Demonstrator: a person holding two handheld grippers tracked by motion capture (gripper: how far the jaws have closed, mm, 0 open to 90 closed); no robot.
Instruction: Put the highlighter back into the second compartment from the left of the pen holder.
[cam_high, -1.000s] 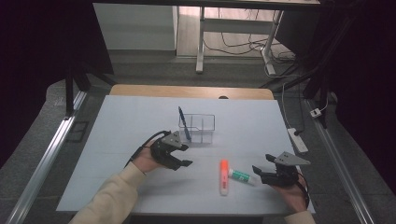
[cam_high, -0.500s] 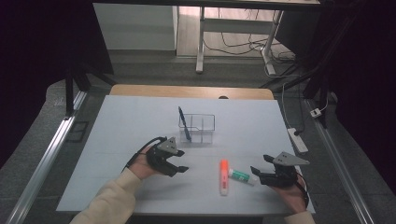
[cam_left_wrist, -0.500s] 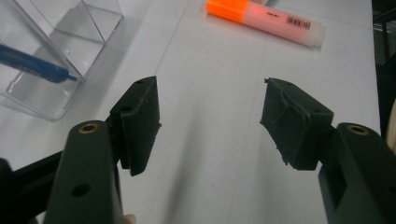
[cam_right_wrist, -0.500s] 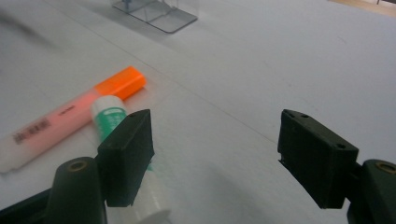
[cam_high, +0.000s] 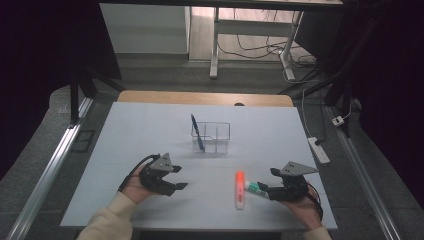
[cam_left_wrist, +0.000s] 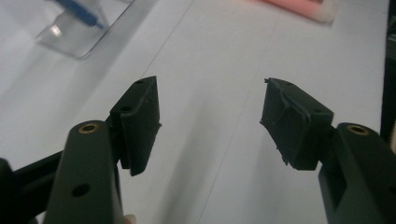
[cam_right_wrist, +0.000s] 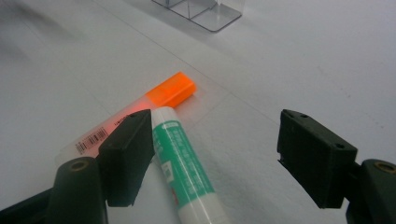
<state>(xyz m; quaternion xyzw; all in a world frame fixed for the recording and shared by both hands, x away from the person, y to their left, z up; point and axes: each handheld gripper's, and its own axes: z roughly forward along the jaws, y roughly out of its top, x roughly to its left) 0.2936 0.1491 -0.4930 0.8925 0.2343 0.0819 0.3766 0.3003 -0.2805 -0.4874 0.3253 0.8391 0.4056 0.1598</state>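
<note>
A clear divided box (cam_high: 217, 135) stands mid-table with a blue pen (cam_high: 196, 131) leaning in its left end. An orange highlighter (cam_high: 240, 189) lies near the front edge, and a green-and-white glue stick (cam_high: 256, 187) lies against its right side. My right gripper (cam_high: 270, 183) points left at the glue stick. In the right gripper view my right gripper (cam_right_wrist: 215, 119) is open, with the glue stick (cam_right_wrist: 184, 163) between the jaws beside the left one, and the highlighter (cam_right_wrist: 154, 100) beyond. My left gripper (cam_high: 179, 177) is open and empty at the front left; in its own view my left gripper (cam_left_wrist: 210, 116) hangs over bare table.
The white table top (cam_high: 140, 130) has a wooden strip along its far edge. A white power strip (cam_high: 319, 149) lies at the right edge. In the left gripper view, the clear box (cam_left_wrist: 79, 37) is at upper left and the highlighter (cam_left_wrist: 299, 7) at the top.
My left gripper has drawn back from the clear box toward the front left of the table, still open. My right gripper has shifted slightly toward the glue stick.
</note>
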